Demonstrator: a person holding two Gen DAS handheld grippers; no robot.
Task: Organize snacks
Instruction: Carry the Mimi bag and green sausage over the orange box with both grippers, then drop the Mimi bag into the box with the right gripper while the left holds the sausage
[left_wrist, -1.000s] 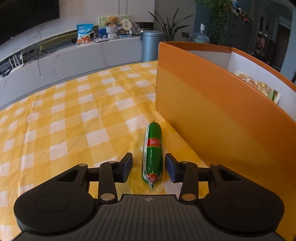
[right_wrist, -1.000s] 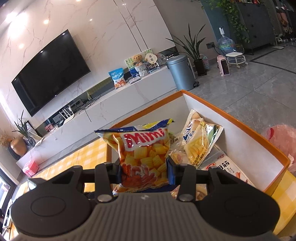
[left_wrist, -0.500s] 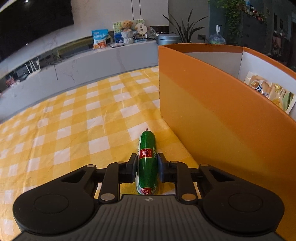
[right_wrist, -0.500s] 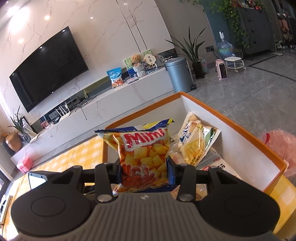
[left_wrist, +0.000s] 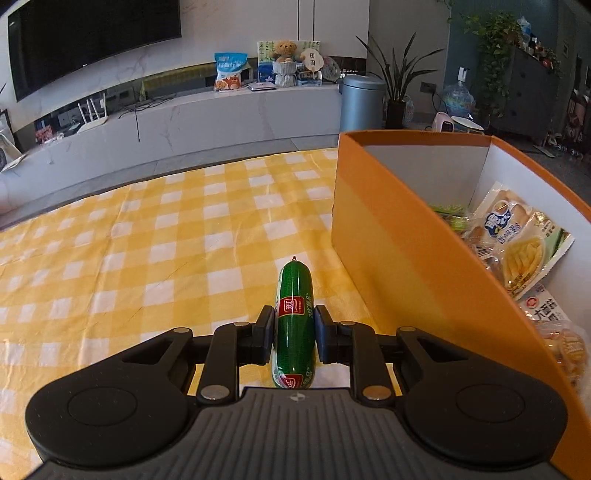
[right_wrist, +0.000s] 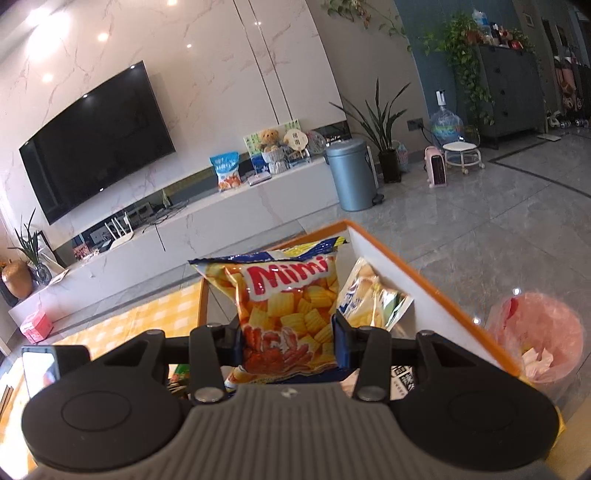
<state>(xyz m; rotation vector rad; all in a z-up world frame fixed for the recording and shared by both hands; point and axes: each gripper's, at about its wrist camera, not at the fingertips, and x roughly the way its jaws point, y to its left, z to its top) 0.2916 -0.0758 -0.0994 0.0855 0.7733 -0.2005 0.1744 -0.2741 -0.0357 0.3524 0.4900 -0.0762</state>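
Because the green plastic-cased sausage stick (left_wrist: 294, 325) is firm, smooth and light, the left gripper (left_wrist: 294, 334) clamps its middle above the yellow-checked worktop (left_wrist: 147, 251); the right gripper (right_wrist: 288, 341) squeezes a crinkly, fragile orange crisp bag (right_wrist: 286, 306) over the orange cardboard box (right_wrist: 436, 295).

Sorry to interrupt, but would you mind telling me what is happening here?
A person is sorting snacks into an orange box with two handheld grippers. The left gripper has just closed on a green sausage above the checked tablecloth beside the box. The right gripper holds a Mimi bag over the box, which already contains other packets.
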